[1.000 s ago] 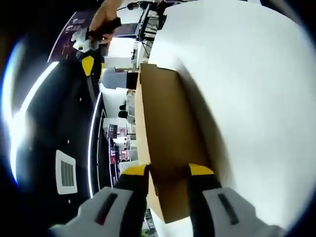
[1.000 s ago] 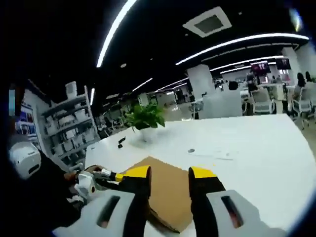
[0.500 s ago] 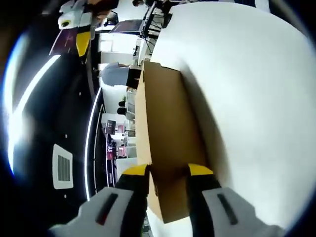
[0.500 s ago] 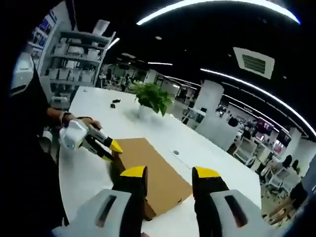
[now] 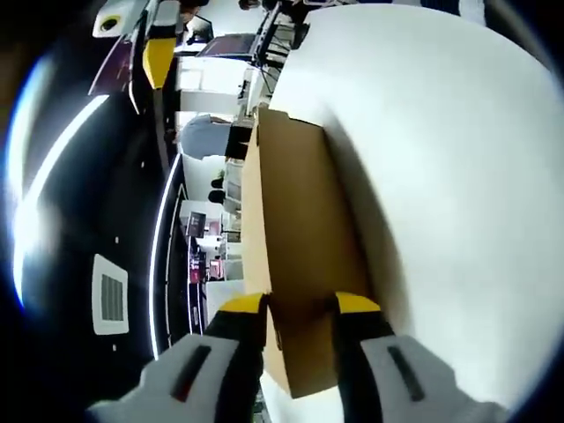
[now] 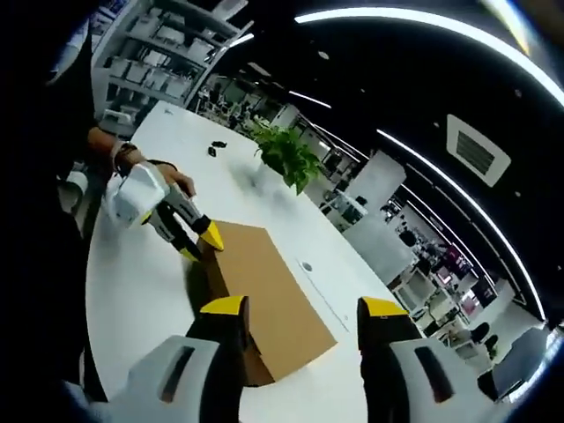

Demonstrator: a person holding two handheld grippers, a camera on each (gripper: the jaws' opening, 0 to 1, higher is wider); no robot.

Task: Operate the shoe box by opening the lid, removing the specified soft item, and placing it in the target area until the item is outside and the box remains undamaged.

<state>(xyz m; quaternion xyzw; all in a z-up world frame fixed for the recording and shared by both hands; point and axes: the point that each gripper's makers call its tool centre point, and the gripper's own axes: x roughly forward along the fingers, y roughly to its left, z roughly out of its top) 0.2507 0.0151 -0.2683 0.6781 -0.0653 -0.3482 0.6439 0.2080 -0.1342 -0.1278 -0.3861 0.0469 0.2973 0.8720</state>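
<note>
The brown cardboard shoe box (image 5: 304, 211) lies shut on the white table (image 5: 441, 176). My left gripper (image 5: 300, 304) has its yellow-tipped jaws narrowed around the box's near end, one on each side of the lid edge. In the right gripper view this left gripper (image 6: 200, 245) meets the far corner of the shoe box (image 6: 264, 291), with a person's hand (image 6: 132, 163) behind it. My right gripper (image 6: 304, 308) hangs open in the air above the box with nothing between its jaws. It also appears high in the left gripper view as the right gripper (image 5: 152, 44). The box's contents are hidden.
A potted plant (image 6: 286, 154) and a small dark item (image 6: 211, 148) stand further along the table (image 6: 132, 291). A small round thing (image 6: 306, 265) lies beside the box. Shelving (image 6: 167, 53) lines the wall, with desks and chairs beyond.
My right gripper has swung up and away over the box, so its view has turned and takes in more of the table. The left gripper and the box have stayed where they were.
</note>
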